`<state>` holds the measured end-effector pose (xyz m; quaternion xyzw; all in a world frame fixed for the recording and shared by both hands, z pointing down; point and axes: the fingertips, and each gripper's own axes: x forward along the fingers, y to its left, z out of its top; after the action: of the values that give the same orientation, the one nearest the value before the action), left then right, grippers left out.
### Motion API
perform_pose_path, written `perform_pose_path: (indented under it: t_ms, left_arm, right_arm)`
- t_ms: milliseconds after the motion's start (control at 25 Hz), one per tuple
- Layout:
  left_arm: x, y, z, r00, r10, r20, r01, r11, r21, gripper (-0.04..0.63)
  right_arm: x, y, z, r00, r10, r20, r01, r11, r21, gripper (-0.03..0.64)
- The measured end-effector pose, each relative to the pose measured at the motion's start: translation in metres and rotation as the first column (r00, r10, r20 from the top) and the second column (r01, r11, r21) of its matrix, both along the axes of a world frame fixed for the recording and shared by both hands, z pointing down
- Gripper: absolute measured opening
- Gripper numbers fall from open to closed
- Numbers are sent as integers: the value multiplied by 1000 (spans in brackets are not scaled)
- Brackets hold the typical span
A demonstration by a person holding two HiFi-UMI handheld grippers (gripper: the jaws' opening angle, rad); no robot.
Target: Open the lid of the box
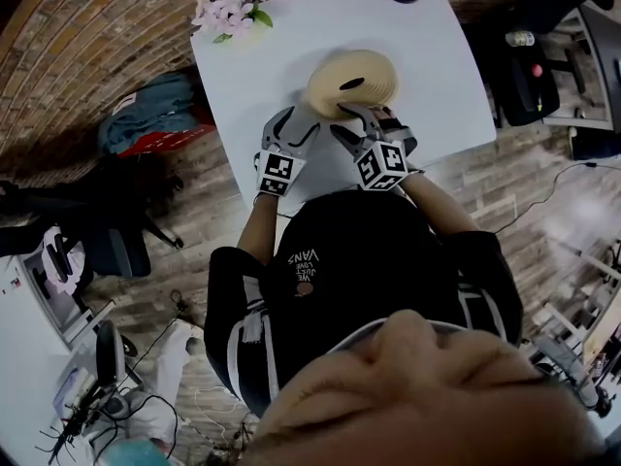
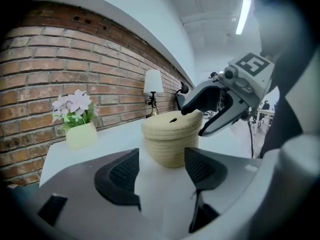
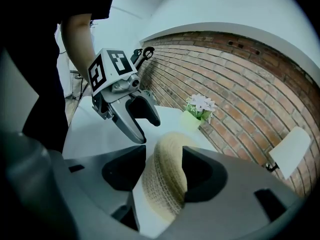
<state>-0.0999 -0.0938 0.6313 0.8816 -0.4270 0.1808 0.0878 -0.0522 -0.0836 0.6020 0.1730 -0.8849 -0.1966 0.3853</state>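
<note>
Woven box (image 2: 170, 145) remained closed, lid (image 2: 172, 121) not yet lifted. Right gripper (image 3: 164, 169) straddled the lid rim, jaws wide, unclamped. Left gripper (image 2: 161, 172), near the box, gaped empty.

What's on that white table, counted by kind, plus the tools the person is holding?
Woven box: 1
Flower pot: 1
Table lamp: 1
Grippers: 2, the left gripper and the right gripper
Total: 5
</note>
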Motion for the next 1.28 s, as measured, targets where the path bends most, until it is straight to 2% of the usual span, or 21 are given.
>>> perform_pose_path:
  t_ms: [200, 480, 840, 1000, 1280]
  left_arm:
    - [11, -6, 25, 997, 57, 53, -56, 998, -13, 300]
    - [33, -17, 33, 995, 89, 37, -88, 996, -22, 333]
    - [42, -27, 38, 991, 126, 32, -126, 992, -27, 337]
    - [41, -29, 32, 991, 136, 19, -135, 990, -34, 337]
    - [41, -31, 32, 989, 145, -2, -145, 989, -40, 336]
  right_arm:
    - [2, -1, 3, 1000, -13, -25, 13, 1000, 25, 204]
    - [5, -2, 5, 998, -30, -52, 33, 998, 56, 204]
    - [7, -7, 8, 997, -31, -73, 37, 996, 79, 204]
    - [8, -9, 3, 994, -31, -102, 40, 995, 93, 151]
    - [9, -8, 2, 990, -59, -129, 71, 994, 87, 123]
